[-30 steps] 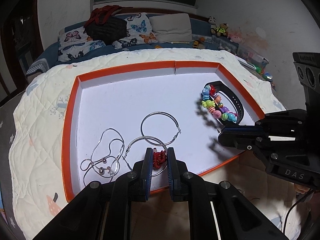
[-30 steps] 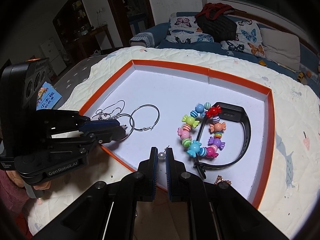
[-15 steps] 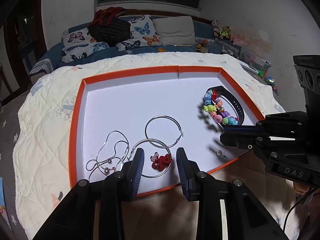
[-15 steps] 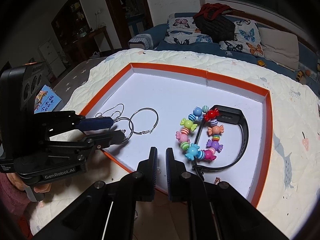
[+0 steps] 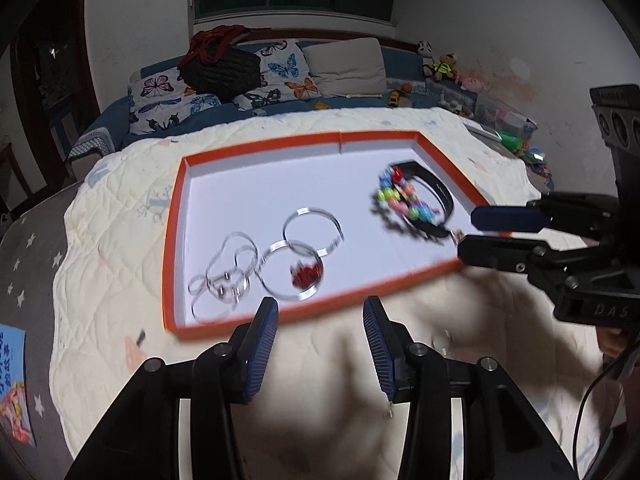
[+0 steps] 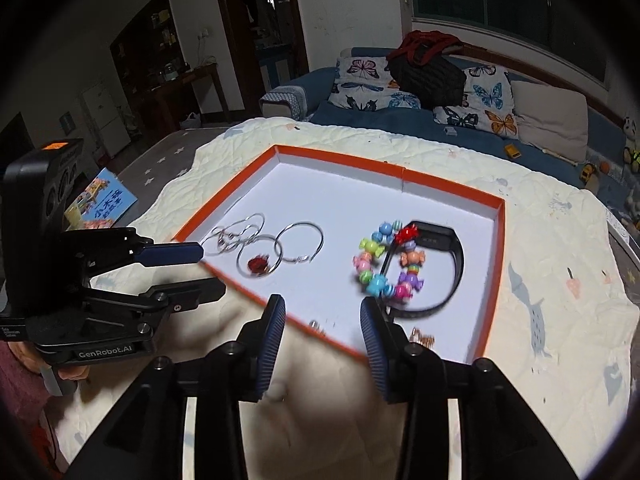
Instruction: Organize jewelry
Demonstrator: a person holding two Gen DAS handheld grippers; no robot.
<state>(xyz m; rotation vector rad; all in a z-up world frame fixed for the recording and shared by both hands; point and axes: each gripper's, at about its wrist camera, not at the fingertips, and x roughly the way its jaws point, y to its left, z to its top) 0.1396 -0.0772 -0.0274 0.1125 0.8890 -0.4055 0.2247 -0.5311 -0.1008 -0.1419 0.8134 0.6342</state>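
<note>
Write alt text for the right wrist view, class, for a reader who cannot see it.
An orange-rimmed tray on a quilted bed holds a colourful bead bracelet, a black band, two silver hoops, a silver chain and a red charm. The right gripper, empty, is opening at the tray's near edge; the left gripper opens nearby.

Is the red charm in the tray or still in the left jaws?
In the tray. The red charm lies inside a silver hoop; the left gripper is empty, its jaws opening.

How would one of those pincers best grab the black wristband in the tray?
Probably by its free outer arc, the black wristband side away from the candy-bead bracelet. It lies flat, so come from above, one finger inside the loop and one outside, pinching the strap's thickness.
</note>
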